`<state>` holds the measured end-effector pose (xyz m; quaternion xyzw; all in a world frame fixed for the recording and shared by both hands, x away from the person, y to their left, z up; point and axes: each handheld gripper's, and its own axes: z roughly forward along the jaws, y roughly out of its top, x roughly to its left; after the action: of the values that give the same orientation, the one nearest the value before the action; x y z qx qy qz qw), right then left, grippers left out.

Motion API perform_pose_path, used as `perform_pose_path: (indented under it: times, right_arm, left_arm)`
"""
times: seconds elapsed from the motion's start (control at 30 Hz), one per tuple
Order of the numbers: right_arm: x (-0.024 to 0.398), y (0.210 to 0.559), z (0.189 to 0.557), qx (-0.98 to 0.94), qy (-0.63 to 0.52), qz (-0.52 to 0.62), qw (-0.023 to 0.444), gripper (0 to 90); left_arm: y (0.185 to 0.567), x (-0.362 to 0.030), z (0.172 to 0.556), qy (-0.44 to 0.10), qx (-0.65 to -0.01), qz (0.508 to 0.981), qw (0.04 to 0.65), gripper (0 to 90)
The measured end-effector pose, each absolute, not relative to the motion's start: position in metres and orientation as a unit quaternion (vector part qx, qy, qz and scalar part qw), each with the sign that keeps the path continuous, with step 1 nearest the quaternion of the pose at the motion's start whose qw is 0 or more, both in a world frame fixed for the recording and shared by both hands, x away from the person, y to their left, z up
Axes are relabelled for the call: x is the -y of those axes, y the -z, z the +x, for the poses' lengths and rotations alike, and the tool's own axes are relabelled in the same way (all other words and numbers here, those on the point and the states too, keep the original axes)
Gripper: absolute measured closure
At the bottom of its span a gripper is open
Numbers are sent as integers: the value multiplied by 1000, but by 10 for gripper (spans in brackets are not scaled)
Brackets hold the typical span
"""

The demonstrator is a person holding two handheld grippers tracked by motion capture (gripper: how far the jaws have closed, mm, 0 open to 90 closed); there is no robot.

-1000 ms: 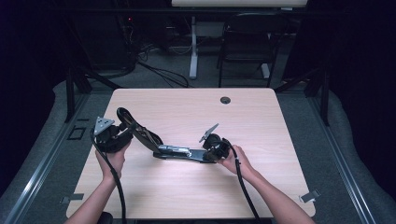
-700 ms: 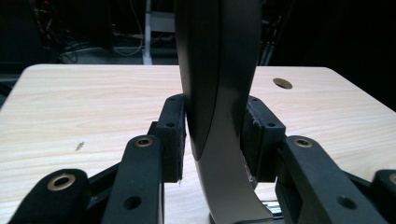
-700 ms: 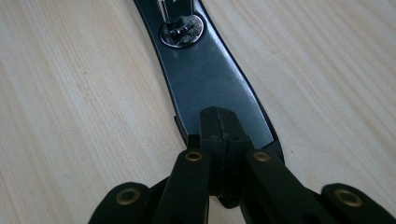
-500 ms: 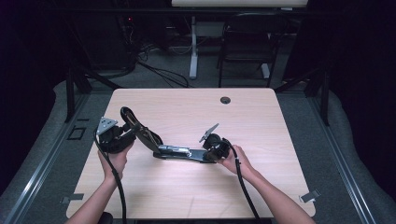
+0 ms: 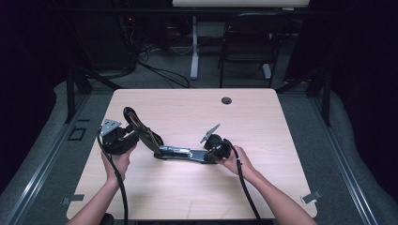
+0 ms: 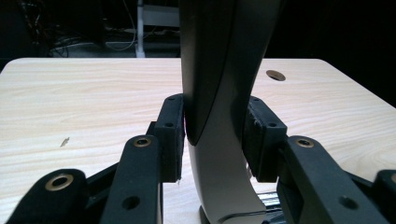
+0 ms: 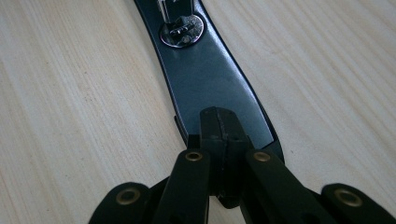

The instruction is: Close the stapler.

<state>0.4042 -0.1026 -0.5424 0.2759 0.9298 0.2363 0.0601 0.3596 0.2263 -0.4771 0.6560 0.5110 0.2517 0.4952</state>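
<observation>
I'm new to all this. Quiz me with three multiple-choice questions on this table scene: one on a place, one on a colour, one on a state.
1. Where is the round hole in the table?
A. near the far edge
B. by the person's edge
C. at the left corner

2. What colour is the stapler's base?
A. red
B. black
C. white

3. The left gripper has its fingers:
A. spread over bare wood
B. around a cup
C. closed on the stapler's raised arm

Answers:
1. A, the hole sits by the far edge.
2. B, the base looks black.
3. C, both pads press the arm.
</observation>
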Motion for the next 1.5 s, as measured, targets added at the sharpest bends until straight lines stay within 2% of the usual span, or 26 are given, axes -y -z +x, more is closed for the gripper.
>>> perform_pose_path:
  times: [0.33, 1.2, 1.5]
  right_arm:
    - [103, 543, 405, -930, -238, 276, 58, 900]
    - [104, 543, 406, -930, -240, 273, 55, 900]
    - [104, 543, 406, -929, -241, 274, 55, 900]
  left_arm:
    - [470, -205, 357, -277, -491, 674, 477, 635]
    - [471, -191, 357, -257, -483, 684, 482, 595]
    - [471, -179, 356, -273, -472, 692, 473, 582]
